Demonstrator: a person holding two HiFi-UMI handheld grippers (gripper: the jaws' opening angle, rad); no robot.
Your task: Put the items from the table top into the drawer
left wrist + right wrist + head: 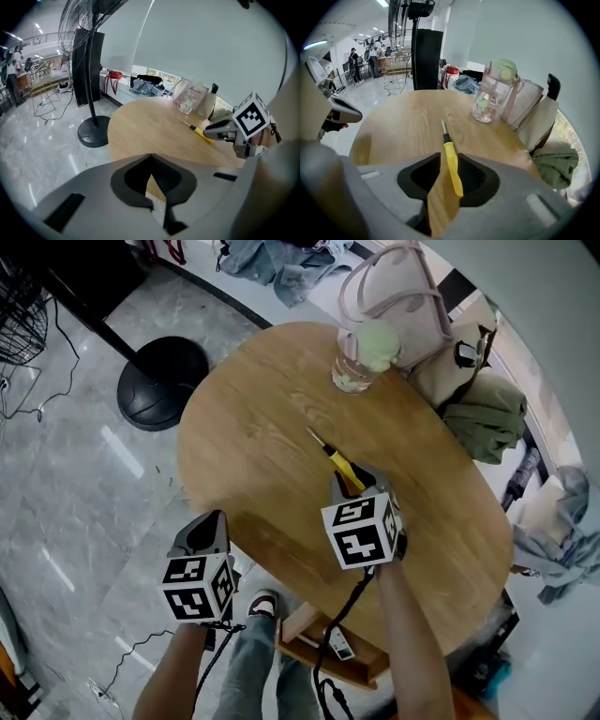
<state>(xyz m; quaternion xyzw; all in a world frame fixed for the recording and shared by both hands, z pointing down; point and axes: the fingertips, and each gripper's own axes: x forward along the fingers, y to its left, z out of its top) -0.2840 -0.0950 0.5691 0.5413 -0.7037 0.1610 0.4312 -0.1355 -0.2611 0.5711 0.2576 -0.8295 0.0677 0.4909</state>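
A yellow-handled screwdriver points its metal tip toward the far side of the round wooden table. My right gripper is shut on the rear of its handle; in the right gripper view the handle sits between the fingertips of my right gripper, its end inside the jaws. My left gripper hovers off the table's near-left edge over the floor, jaws shut with nothing in them. A clear water bottle with a pale green lid stands at the far side.
A pink-strapped bag and green clothing lie on seats to the right. A fan's black round base stands on the floor at the left. Below the table's near edge a wooden drawer-like box shows a small white item.
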